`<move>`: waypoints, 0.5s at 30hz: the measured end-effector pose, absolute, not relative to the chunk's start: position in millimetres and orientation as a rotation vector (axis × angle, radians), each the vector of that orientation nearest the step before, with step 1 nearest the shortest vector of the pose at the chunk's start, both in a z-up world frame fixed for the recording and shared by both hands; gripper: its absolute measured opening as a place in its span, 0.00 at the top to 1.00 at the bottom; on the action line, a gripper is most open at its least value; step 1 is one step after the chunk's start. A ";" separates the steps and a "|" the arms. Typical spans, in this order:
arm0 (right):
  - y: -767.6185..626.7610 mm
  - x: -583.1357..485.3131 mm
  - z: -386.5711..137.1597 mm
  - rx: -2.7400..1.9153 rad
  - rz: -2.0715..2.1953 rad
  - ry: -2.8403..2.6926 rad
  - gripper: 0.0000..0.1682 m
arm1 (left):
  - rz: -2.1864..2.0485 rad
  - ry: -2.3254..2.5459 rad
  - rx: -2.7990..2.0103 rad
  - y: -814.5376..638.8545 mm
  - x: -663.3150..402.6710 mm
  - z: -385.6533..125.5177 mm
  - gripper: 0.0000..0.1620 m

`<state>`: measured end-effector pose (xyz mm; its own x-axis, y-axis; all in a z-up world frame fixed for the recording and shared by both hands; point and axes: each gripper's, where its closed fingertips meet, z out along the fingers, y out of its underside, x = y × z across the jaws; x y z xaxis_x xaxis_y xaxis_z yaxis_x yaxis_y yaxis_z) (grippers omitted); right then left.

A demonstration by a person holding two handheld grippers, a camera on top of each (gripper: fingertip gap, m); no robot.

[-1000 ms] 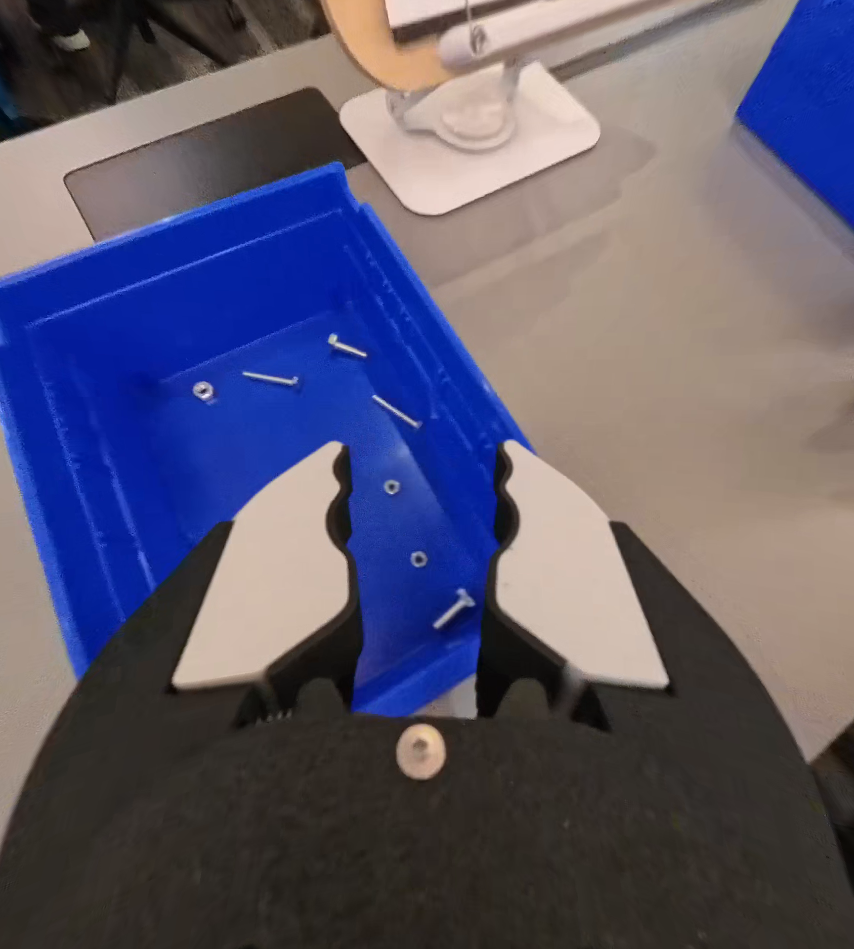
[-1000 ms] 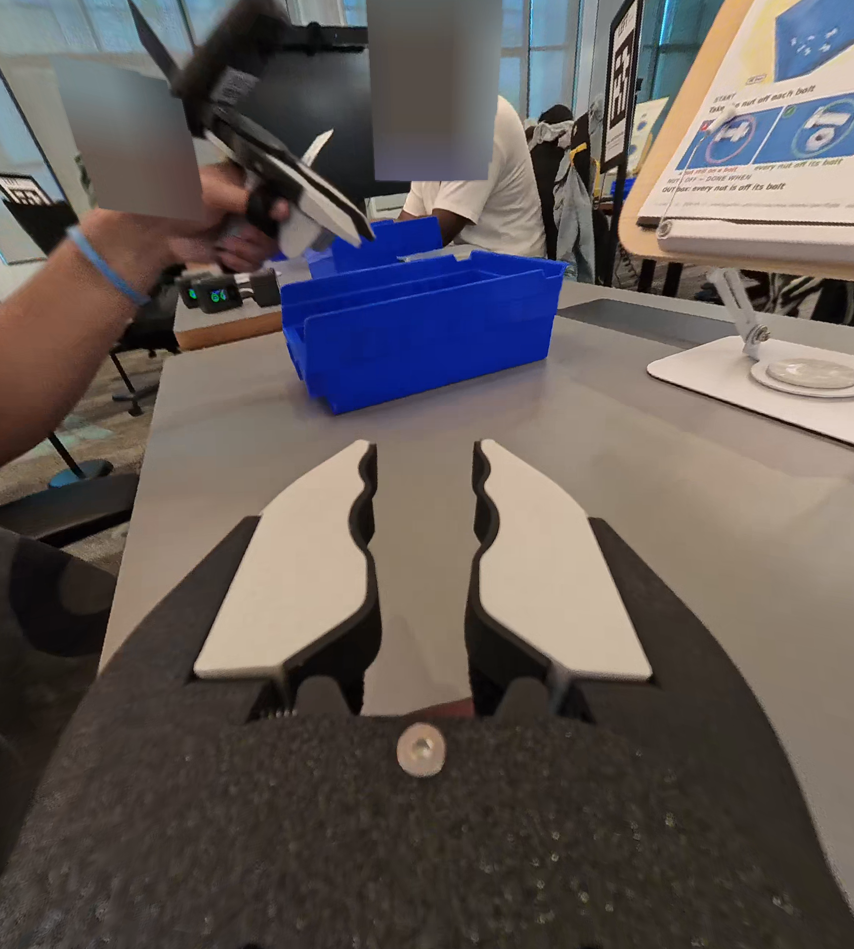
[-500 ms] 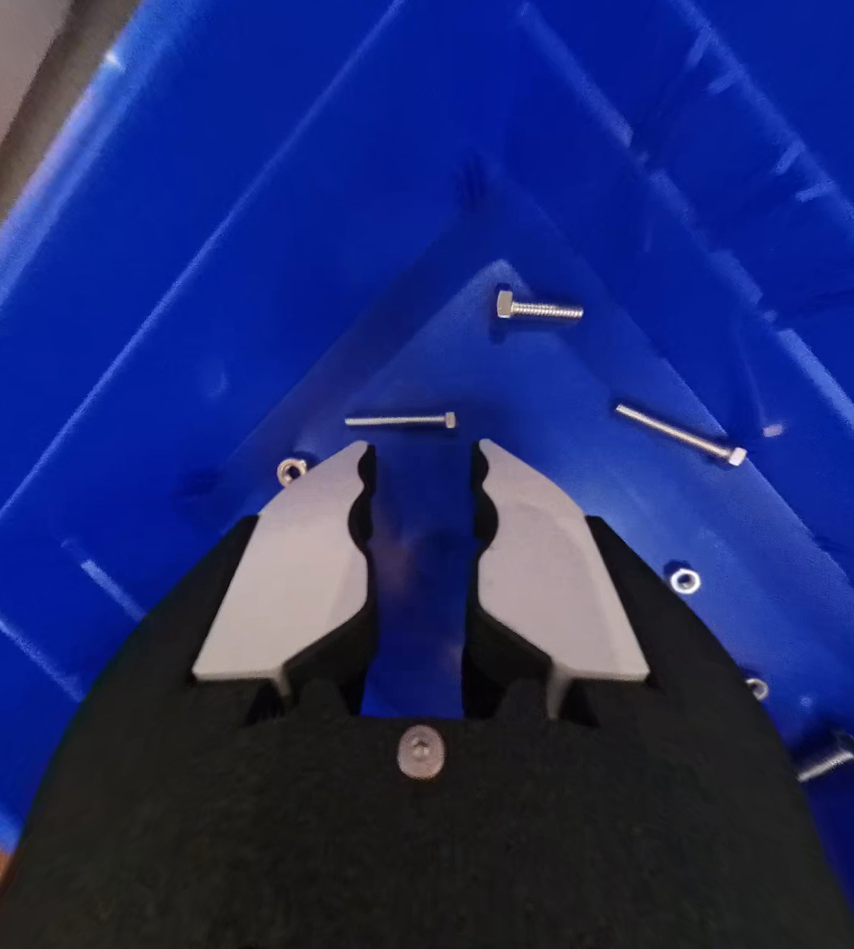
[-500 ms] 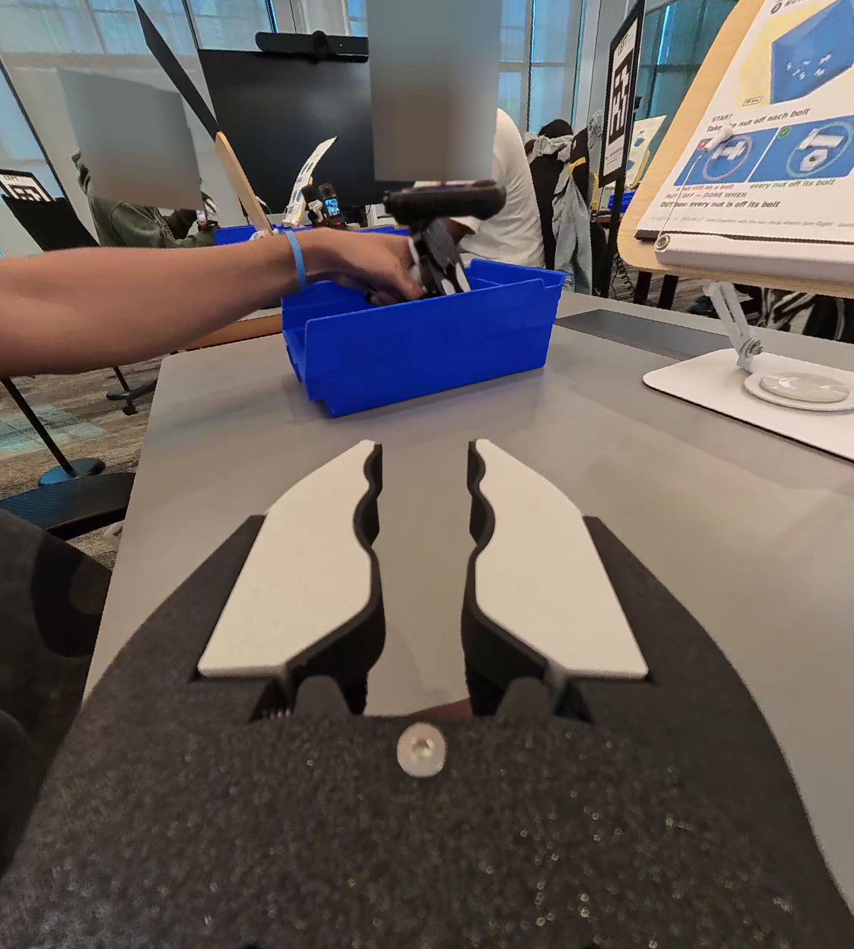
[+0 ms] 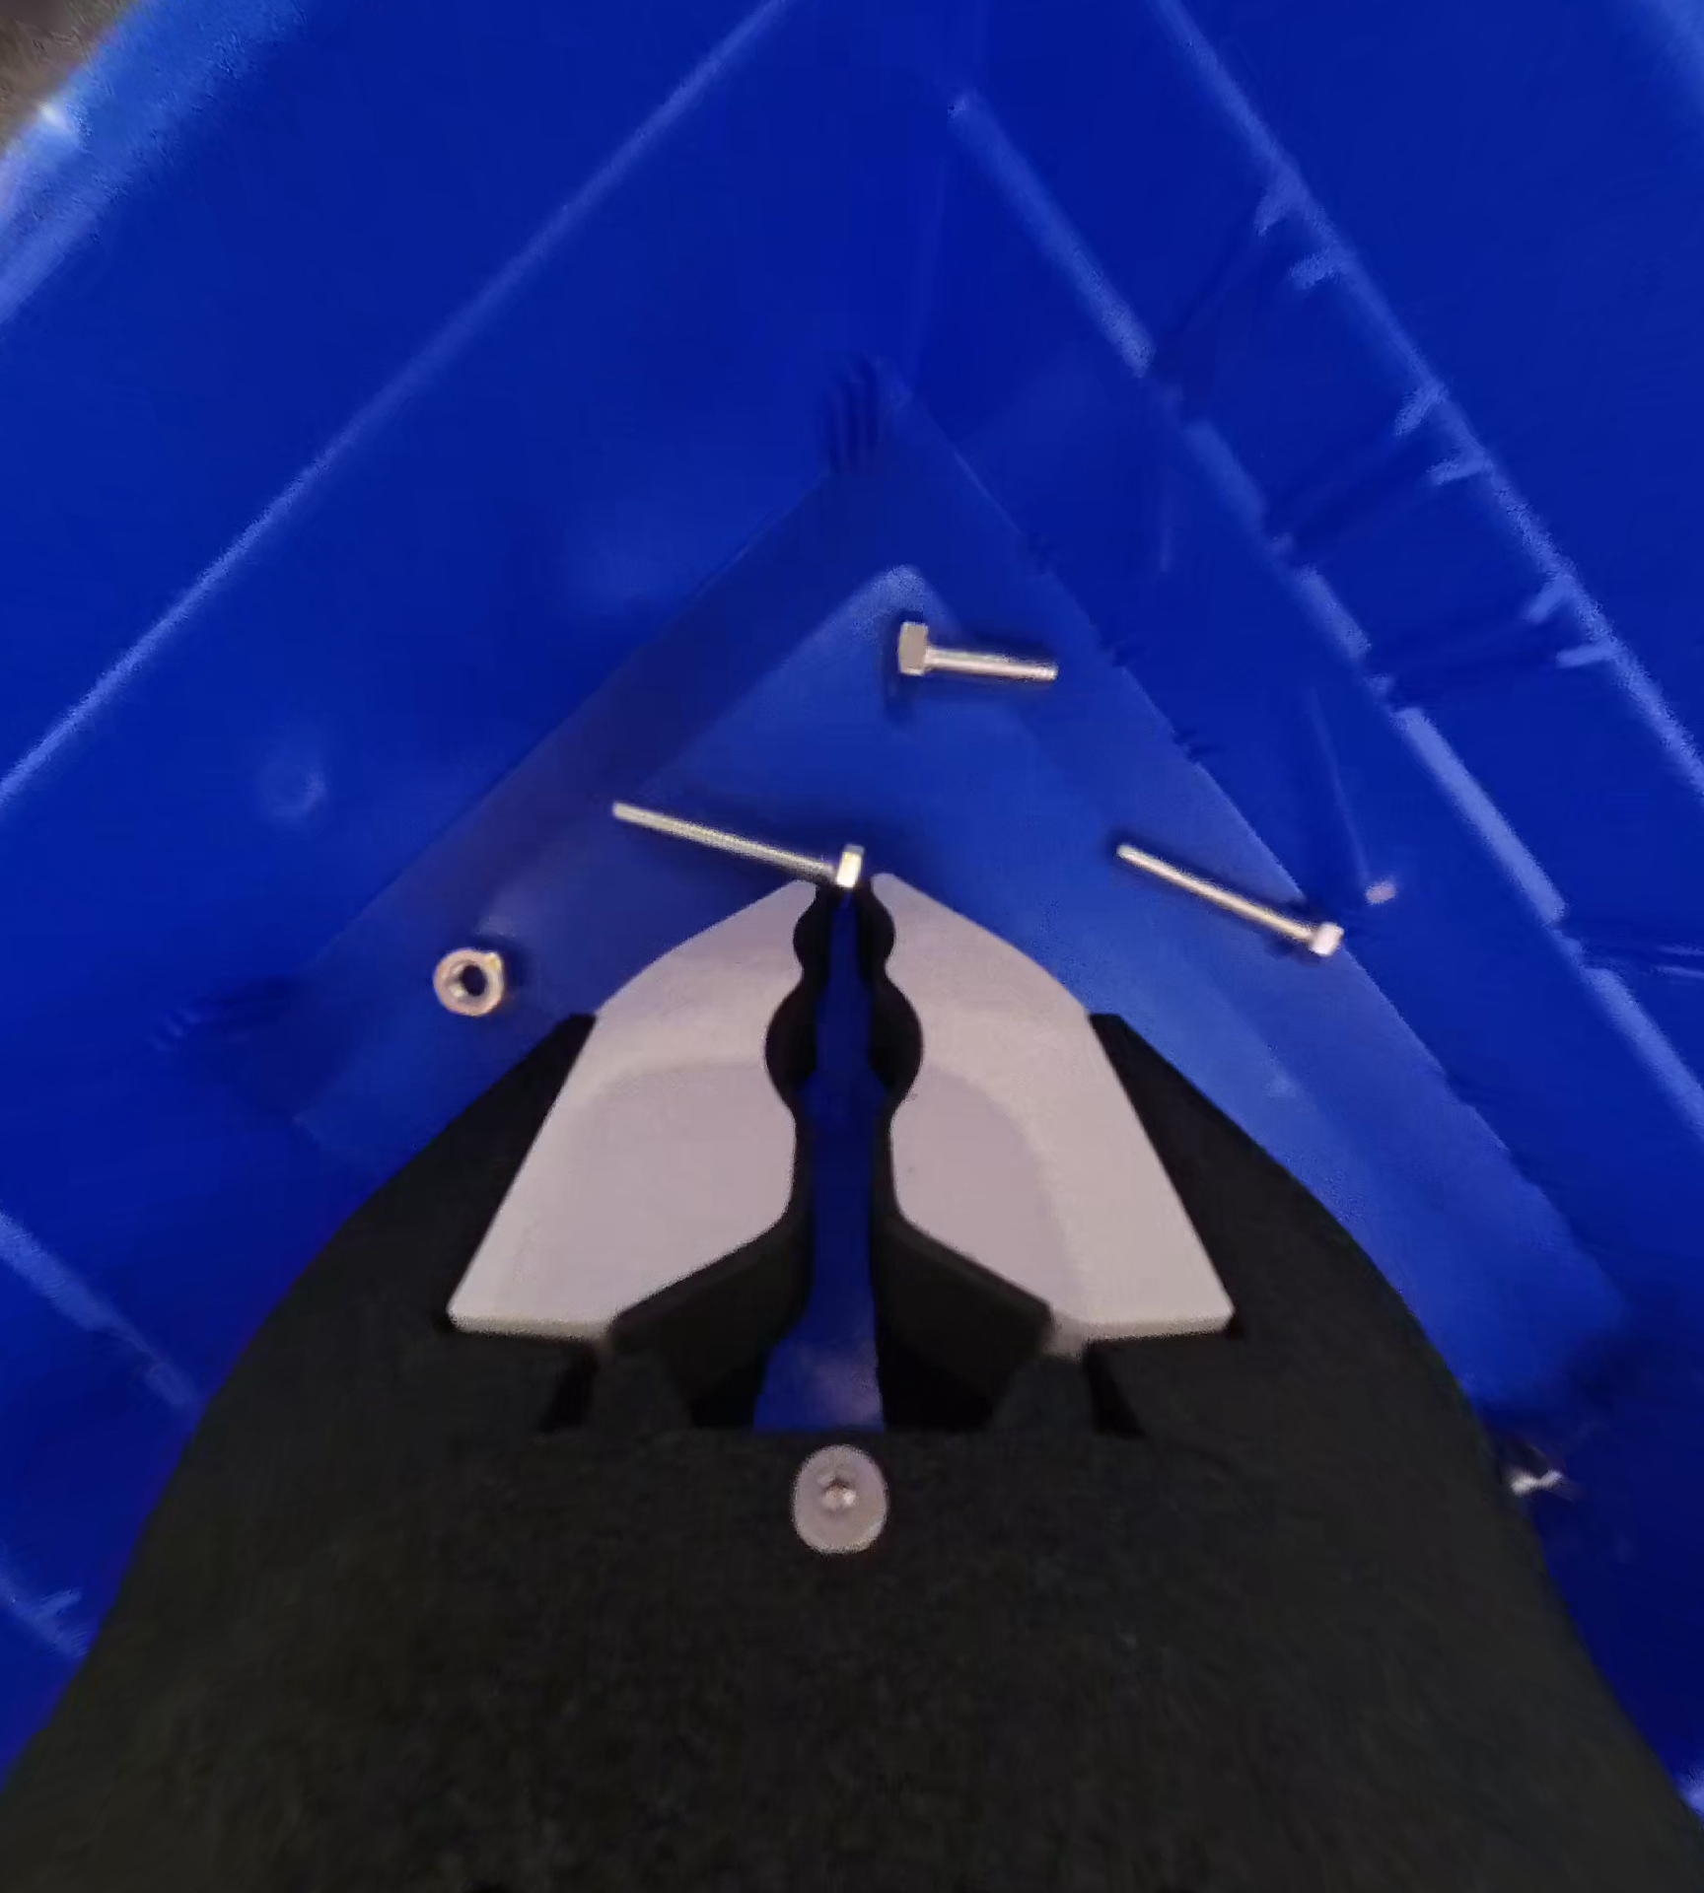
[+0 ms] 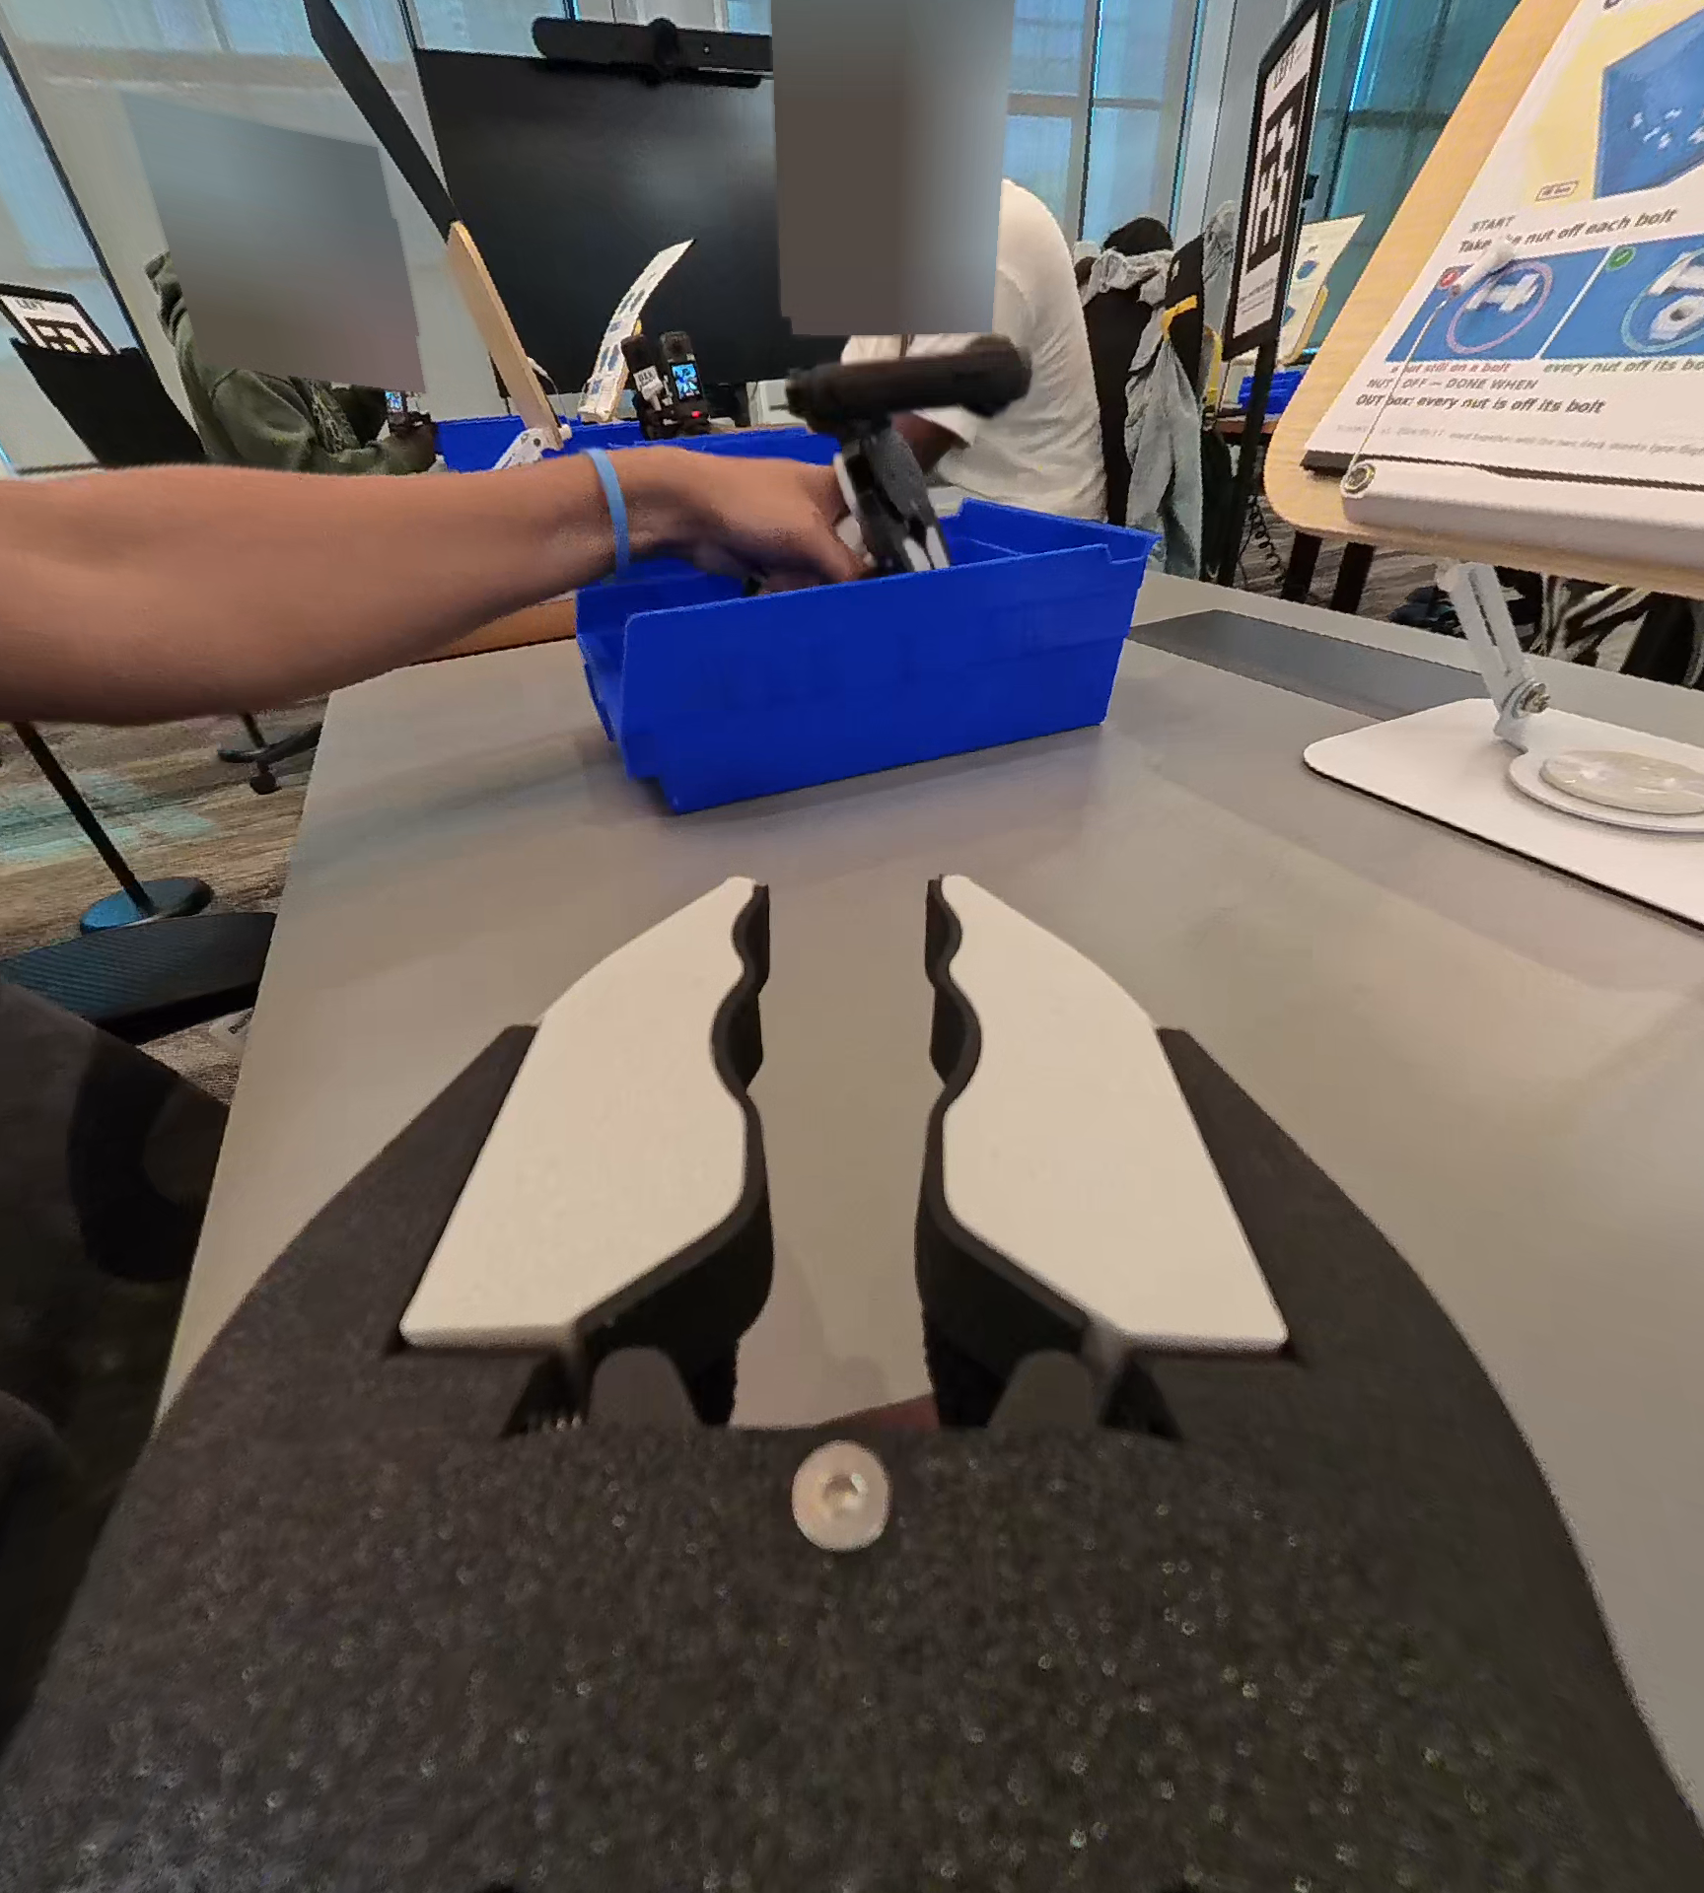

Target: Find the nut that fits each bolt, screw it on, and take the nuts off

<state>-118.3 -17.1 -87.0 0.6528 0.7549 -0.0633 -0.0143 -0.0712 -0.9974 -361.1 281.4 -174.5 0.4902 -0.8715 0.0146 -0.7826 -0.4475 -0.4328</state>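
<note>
Left gripper (image 5: 840, 889) is pinching the head of a long thin bolt (image 5: 740, 846) inside the blue bin (image 5: 418, 461), apparently to lift it. Right gripper (image 6: 846, 891) is idling parted over the counter (image 6: 1237, 973), ready for a nut (image 5: 465, 983).

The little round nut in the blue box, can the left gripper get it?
Probably yes. The nut lies bare on the bin floor, just left of the left gripper, nothing between them.

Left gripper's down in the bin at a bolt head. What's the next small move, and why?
Probably pinch shut and lift. The left gripper has its tips nearly closed at the head of the thin bolt on the bin floor, though a firm grip isn't clear. The right gripper waits open above the table.
</note>
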 end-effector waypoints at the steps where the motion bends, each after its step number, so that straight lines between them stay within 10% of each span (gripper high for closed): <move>1: -15.8 -118.0 -87.5 -1.534 0.720 -0.635 0.83 | -0.375 1.334 -2.353 277.0 -357.4 -163.5 0.97; 15: 39.5 -136.1 -81.6 -1.523 0.348 -0.761 0.81 | -1.246 1.282 -2.208 85.8 -188.1 -39.9 0.97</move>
